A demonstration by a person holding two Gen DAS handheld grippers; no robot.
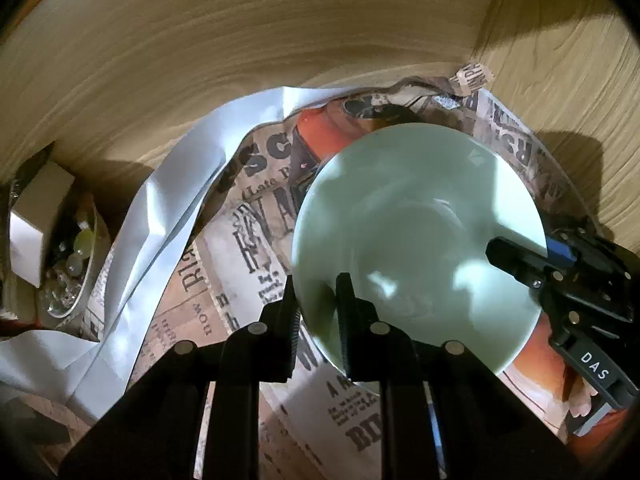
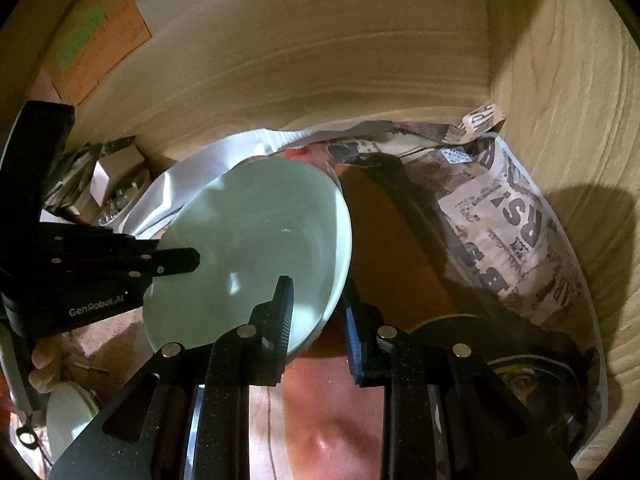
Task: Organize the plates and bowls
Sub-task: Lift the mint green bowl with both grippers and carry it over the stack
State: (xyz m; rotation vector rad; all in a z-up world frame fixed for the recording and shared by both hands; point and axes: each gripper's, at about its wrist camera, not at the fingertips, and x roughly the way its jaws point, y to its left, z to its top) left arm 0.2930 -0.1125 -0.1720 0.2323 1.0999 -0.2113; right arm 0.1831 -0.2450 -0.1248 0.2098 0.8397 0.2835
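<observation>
Wood-grain panels (image 1: 280,40) enclosed the scene at the back and on the right, forming a cabinet-like corner. Its floor was lined with printed newspaper-pattern paper (image 1: 224,248), over which a crumpled white sheet (image 1: 168,200) lay toward the left. A pale green bowl (image 1: 416,240) sat tilted over the lining, near the back right corner. The left gripper (image 1: 316,296) gripped the bowl's near rim, one finger outside the wall and one inside, jaws clamped on it. The right gripper (image 2: 318,300) likewise straddled the opposite rim of the bowl (image 2: 256,248), its jaws closed on the edge; in the left wrist view it entered from the right (image 1: 516,256). A second pale dish (image 2: 68,420) lay at the lower left of the right wrist view. At the far left edge stood a glass bowl (image 1: 76,264) holding small objects, possibly glass pieces, beside a cardboard box (image 1: 36,216). An orange label (image 2: 104,48) was stuck on the back panel.
</observation>
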